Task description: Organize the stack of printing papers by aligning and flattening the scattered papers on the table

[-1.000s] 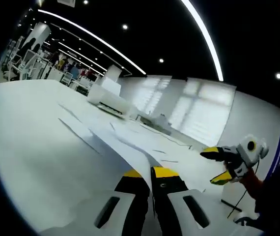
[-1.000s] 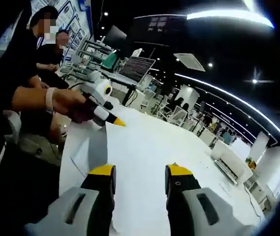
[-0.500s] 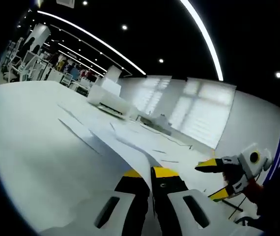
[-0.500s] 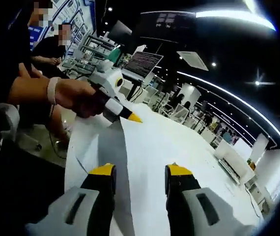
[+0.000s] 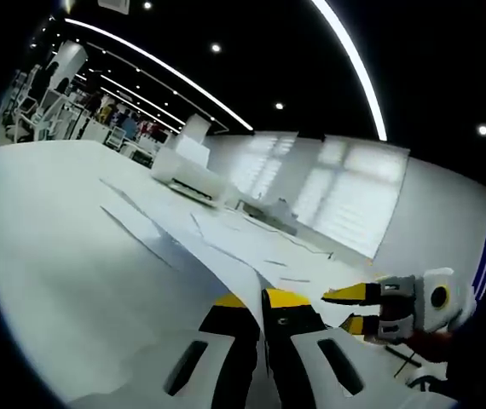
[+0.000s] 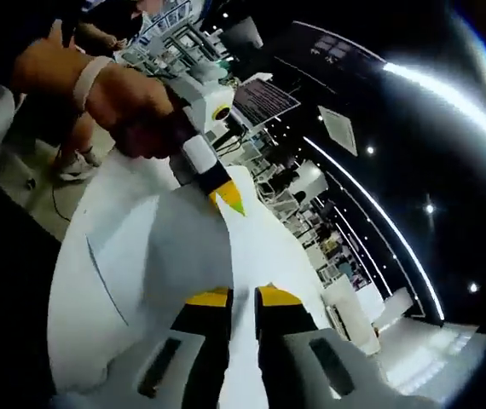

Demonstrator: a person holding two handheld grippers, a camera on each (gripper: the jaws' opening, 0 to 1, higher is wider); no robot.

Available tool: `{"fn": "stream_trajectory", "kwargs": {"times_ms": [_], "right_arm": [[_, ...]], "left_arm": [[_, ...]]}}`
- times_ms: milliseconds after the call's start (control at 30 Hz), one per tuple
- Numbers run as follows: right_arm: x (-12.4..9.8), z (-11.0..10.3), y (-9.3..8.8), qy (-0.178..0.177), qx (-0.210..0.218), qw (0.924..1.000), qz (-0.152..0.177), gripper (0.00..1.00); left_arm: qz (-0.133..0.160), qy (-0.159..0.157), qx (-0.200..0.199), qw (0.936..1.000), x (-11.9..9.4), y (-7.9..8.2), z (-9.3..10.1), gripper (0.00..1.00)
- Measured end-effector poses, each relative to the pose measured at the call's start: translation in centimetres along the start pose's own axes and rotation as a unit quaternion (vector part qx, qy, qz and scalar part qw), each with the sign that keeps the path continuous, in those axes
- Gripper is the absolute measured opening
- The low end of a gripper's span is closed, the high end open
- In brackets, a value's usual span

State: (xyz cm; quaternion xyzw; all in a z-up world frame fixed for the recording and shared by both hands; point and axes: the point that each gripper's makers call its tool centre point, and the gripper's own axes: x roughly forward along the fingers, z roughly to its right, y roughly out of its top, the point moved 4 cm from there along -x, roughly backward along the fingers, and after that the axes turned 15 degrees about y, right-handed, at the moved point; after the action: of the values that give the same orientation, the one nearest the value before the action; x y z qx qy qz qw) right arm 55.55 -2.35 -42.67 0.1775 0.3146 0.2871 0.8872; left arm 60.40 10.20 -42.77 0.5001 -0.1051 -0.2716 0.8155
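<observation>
We had the left gripper (image 5: 256, 300) low over the white worktop (image 5: 64, 247), its two yellow-tipped fingers (image 5: 287, 299) drawn almost together on the raised edge of a sheet of paper (image 5: 226, 256) that ran away from the tips in a long ridge. Beyond those fingers more scattered papers (image 5: 153, 226) lay flat on the worktop, overlapping at loose angles, and past them stood a white printer (image 5: 188, 175). To the right of our left fingers we saw the right gripper (image 5: 354, 308) come in sideways, its yellow tips close together and pointing back toward the lifted sheet, just beside it; whether they touched it we could not tell from there. In the right gripper view we had that gripper (image 6: 243, 296) with its own fingers (image 6: 209, 298) narrowed to a thin slit, and the paper (image 6: 183, 247) rose between them, so we took it as pinched. Straight beyond those fingers we saw the left gripper (image 6: 230, 203) held in a hand (image 6: 136, 111) with a pale wristband (image 6: 85, 72), its yellow tip pressed against the upper edge of the same curled sheet. On the far side of the sheet the worktop (image 6: 277, 256) ran on toward a screen (image 6: 269, 98) and rows of desks.
</observation>
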Motion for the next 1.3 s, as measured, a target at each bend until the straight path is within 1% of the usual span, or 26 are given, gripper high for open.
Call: {"fn": "stream_trajectory", "kwargs": {"times_ms": [33, 133, 200, 267, 333, 433, 533, 567, 633, 667, 700, 733, 767, 800, 833, 900, 933, 967, 1000, 1067, 1100, 1133, 1167, 1200, 1267, 1300], "right_arm": [[0.1, 0.0, 0.0, 0.0, -0.008, 0.9999, -0.006, 0.0], [0.5, 0.2, -0.4, -0.002, 0.006, 1.0, -0.003, 0.0], [0.6, 0.6, -0.4, -0.002, 0.001, 1.0, -0.007, 0.0], [0.2, 1.2, -0.3, -0.011, -0.006, 0.9999, -0.011, 0.0], [-0.4, 2.2, -0.3, -0.022, -0.004, 0.9997, -0.004, 0.0], [-1.7, 4.4, 0.7, -0.043, 0.017, 0.9983, 0.034, 0.0], [-3.0, 7.0, 1.3, -0.058, 0.065, 0.9933, 0.075, 0.0], [-3.7, 8.4, 1.8, -0.066, 0.087, 0.9891, 0.098, 0.0], [-4.6, 10.1, 2.6, -0.072, 0.124, 0.9802, 0.137, 0.0], [-5.0, 10.9, 3.1, -0.069, 0.157, 0.9714, 0.165, 0.0], [-5.4, 11.7, 3.5, -0.063, 0.194, 0.9591, 0.196, 0.0], [-5.6, 12.2, 3.7, -0.056, 0.216, 0.9507, 0.215, 0.0], [-6.0, 13.1, 4.1, -0.048, 0.253, 0.9339, 0.248, 0.0], [-6.4, 13.7, 4.4, -0.044, 0.275, 0.9223, 0.269, 0.0], [-6.7, 14.2, 4.8, -0.041, 0.287, 0.9134, 0.285, 0.0], [-7.3, 14.9, 5.7, -0.028, 0.319, 0.8892, 0.327, 0.0], [-7.5, 15.1, 5.9, -0.025, 0.327, 0.883, 0.336, 0.0], [-8.0, 15.5, 6.4, -0.014, 0.356, 0.8574, 0.372, 0.0], [-8.1, 15.7, 6.5, -0.012, 0.36, 0.8532, 0.378, 0.0], [-8.8, 16.3, 6.5, -0.013, 0.382, 0.8321, 0.402, 0.0], [-9.2, 16.5, 6.5, -0.004, 0.413, 0.8037, 0.428, 0.0], [-9.5, 16.8, 6.5, -0.007, 0.427, 0.7891, 0.442, 0.0], [-9.8, 17.0, 6.6, -0.01, 0.45, 0.7623, 0.465, 0.0], [-10.0, 17.1, 6.7, -0.002, 0.474, 0.7294, 0.493, 0.0], [-10.2, 17.8, 5.6, -0.002, 0.504, 0.6919, 0.517, 0.0], [-10.3, 17.8, 5.4, -0.003, 0.509, 0.6781, 0.53, 0.0]], "left_arm": [[0.0, 0.0, 0.0, 1.0, 0.0, 0.0, 0.0, 0.06], [0.0, -0.001, 0.0, 1.0, 0.0, 0.0, 0.0, 0.06], [0.002, -0.002, 0.0, 1.0, -0.1, 0.0, 0.1, 0.06], [0.002, -0.002, 0.0, 1.0, -0.1, 0.0, 0.1, 0.06], [0.004, -0.002, 0.0, 1.0, 0.0, 0.1, 0.1, 0.06], [0.004, -0.005, -0.011, 0.9999, 0.0, 0.2, 0.0, 0.06], [-0.002, -0.035, -0.084, 0.9959, 0.1, 0.5, 0.8, 0.06], [-0.002, -0.041, -0.09, 0.9951, 0.2, 0.4, 0.9, 0.06], [0.0, -0.036, -0.078, 0.9963, 0.4, 0.5, 0.6, 0.06], [0.001, -0.035, -0.079, 0.9962, 0.4, 0.6, 0.4, 0.06], [0.003, -0.038, -0.092, 0.995, 0.4, 0.9, 0.3, 0.06], [0.005, -0.041, -0.105, 0.9937, 0.3, 1.0, 0.3, 0.06], [0.01, -0.05, -0.135, 0.9895, 0.1, 1.2, 0.5, 0.06], [0.007, -0.056, -0.153, 0.9866, 0.0, 1.0, 0.6, 0.06], [0.006, -0.057, -0.167, 0.9844, 0.0, 1.0, 0.5, 0.06], [0.007, -0.056, -0.17, 0.9838, 0.0, 1.0, 0.3, 0.06], [0.008, -0.055, -0.172, 0.9836, -0.1, 1.0, 0.3, 0.06], [0.009, -0.053, -0.175, 0.9831, -0.1, 1.0, 0.2, 0.06], [0.008, -0.052, -0.177, 0.9829, -0.1, 0.9, 0.3, 0.06], [0.007, -0.049, -0.176, 0.9832, -0.2, 0.8, 0.3, 0.06], [0.007, -0.049, -0.174, 0.9835, -0.2, 0.8, 0.4, 0.06], [0.007, -0.049, -0.174, 0.9835, -0.2, 0.8, 0.4, 0.06], [0.008, -0.05, -0.174, 0.9835, -0.2, 0.7, 0.5, 0.06], [0.008, -0.05, -0.174, 0.9834, -0.3, 0.7, 0.6, 0.06], [0.008, -0.049, -0.175, 0.9833, -0.2, 0.7, 0.6, 0.06], [0.005, -0.048, -0.175, 0.9834, -0.2, 0.6, 0.6, 0.06]]}}
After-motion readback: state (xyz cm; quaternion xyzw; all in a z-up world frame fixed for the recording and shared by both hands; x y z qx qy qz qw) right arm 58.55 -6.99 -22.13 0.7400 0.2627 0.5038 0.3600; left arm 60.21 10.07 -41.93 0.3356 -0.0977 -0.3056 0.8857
